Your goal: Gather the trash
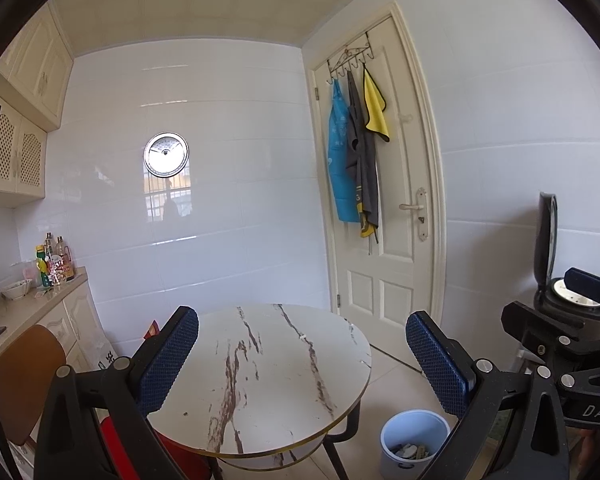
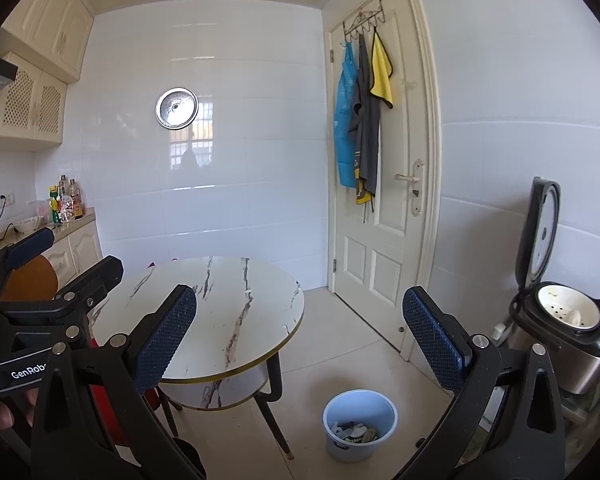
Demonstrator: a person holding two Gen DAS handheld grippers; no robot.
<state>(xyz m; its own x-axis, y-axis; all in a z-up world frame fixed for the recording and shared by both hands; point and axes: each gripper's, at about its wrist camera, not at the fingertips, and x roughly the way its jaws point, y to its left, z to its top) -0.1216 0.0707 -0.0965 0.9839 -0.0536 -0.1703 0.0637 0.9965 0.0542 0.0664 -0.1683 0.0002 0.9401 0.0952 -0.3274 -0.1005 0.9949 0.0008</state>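
A light blue trash bin (image 1: 414, 440) stands on the floor to the right of the round marble table (image 1: 260, 368), with several scraps of trash inside it. It also shows in the right wrist view (image 2: 359, 424), beside the same table (image 2: 220, 312). My left gripper (image 1: 300, 344) is open and empty, held above the table. My right gripper (image 2: 298, 320) is open and empty, above the table's right edge and the floor. The right gripper shows at the right of the left wrist view (image 1: 572, 320), and the left gripper at the left of the right wrist view (image 2: 60, 272).
A brown chair (image 1: 20, 380) and a red seat (image 1: 116, 448) stand left of the table. A counter (image 1: 20, 304) with bottles and a bowl runs along the left wall. An open rice cooker (image 2: 560, 320) stands at the right. A white door (image 2: 380, 184) with hung cloths is behind.
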